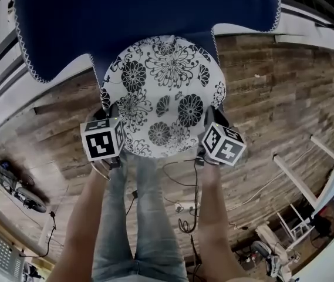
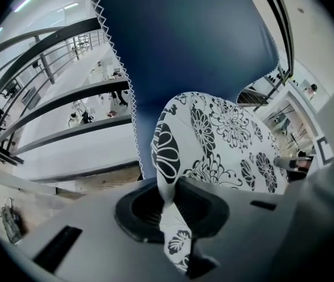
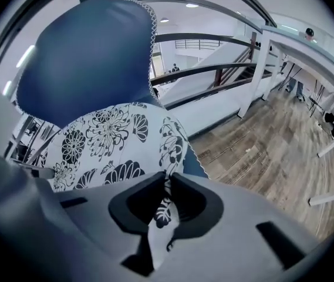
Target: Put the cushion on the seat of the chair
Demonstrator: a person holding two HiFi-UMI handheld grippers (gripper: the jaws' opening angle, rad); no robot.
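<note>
Floral cushion (image 1: 162, 93) at blue-covered chair (image 1: 125, 16); left gripper (image 2: 168, 201) and right gripper (image 3: 165, 201) each pinch only its thin rim. Fabric could slip free, cushion landing askew.

I count one cushion (image 1: 162, 93), one chair (image 1: 131, 16), two grippers, the left gripper (image 1: 110, 114) and right gripper (image 1: 210, 117), and a few cables (image 1: 185, 219), I think.

I seem to be working in a big open lab or studio hall: wood-plank floor (image 1: 260, 93) strewn with cables (image 1: 185, 219), dark railings (image 3: 202, 38) along white upper levels, ceiling lights (image 3: 191, 5).
</note>
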